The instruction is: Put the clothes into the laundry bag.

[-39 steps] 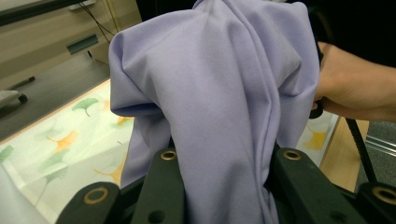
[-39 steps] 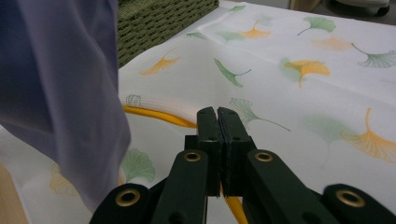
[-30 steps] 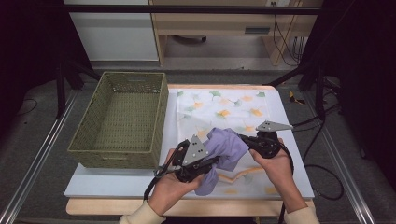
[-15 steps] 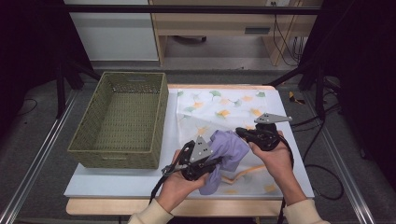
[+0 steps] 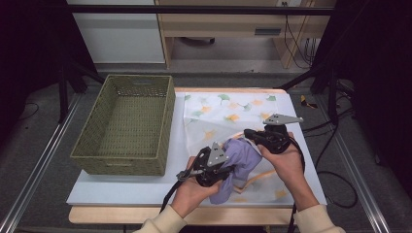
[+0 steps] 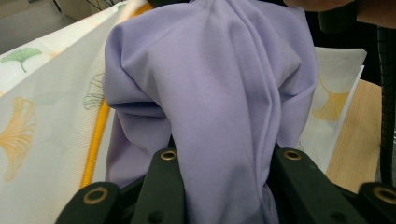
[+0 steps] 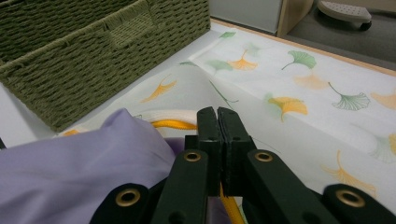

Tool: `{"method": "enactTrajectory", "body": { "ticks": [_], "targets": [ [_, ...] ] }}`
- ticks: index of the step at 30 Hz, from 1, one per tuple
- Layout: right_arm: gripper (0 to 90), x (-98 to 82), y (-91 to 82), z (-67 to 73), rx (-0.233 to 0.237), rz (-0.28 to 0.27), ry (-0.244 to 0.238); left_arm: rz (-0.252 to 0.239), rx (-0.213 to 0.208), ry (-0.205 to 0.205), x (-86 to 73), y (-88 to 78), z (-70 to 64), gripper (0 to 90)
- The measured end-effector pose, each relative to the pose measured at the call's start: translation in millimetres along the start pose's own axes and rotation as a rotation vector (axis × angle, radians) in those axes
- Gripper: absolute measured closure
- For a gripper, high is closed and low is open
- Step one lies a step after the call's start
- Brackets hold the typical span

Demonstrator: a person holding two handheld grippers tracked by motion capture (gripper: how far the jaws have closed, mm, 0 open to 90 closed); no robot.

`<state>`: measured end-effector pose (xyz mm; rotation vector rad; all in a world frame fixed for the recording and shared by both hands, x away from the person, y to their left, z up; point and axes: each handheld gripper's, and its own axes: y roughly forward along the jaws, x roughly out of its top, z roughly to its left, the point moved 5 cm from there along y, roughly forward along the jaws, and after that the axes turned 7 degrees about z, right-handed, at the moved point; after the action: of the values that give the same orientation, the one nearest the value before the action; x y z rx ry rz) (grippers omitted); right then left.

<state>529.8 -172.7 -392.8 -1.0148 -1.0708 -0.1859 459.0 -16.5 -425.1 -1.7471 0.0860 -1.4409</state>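
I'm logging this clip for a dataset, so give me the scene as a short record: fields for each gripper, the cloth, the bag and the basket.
left gripper: shut on the purple cloth, a thick fold bunched between its jaws
right gripper: jaws shut together at the bag's yellow-trimmed opening; whether they pinch the trim is unclear
purple cloth: crumpled, lying on the bag between both grippers
bag: white, ginkgo-leaf print, flat on the table
basket: green woven, empty, left of the bag
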Motion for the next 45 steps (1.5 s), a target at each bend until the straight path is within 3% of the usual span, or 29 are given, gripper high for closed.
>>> {"method": "enactTrajectory", "body": {
  "ticks": [9,20,29,33,41,45],
  "targets": [
    [89.2,3.5,0.5,3.1,0.005,-0.001,-0.008,0.019,-0.001,-0.001,3.2,10.5,-0.2,73.1],
    [89.2,4.3,-1.2,7.4,0.019,-0.012,-0.015,0.054,0.048,-0.047,-0.6,26.1,17.1,72.9],
    [89.2,2.5,-0.5,9.8,0.024,-0.010,-0.030,0.070,0.098,-0.058,1.5,39.2,24.7,72.6],
    [89.2,0.9,0.2,10.5,0.025,-0.008,-0.031,0.067,0.122,-0.036,1.8,44.4,24.1,72.5],
    [89.2,-1.5,0.8,11.5,0.021,0.001,-0.039,0.058,0.143,-0.049,2.0,54.8,25.8,71.7],
    [89.2,-6.5,1.7,10.0,0.014,0.005,-0.038,0.051,0.145,-0.031,0.0,60.5,24.6,67.5]
  ]
}}
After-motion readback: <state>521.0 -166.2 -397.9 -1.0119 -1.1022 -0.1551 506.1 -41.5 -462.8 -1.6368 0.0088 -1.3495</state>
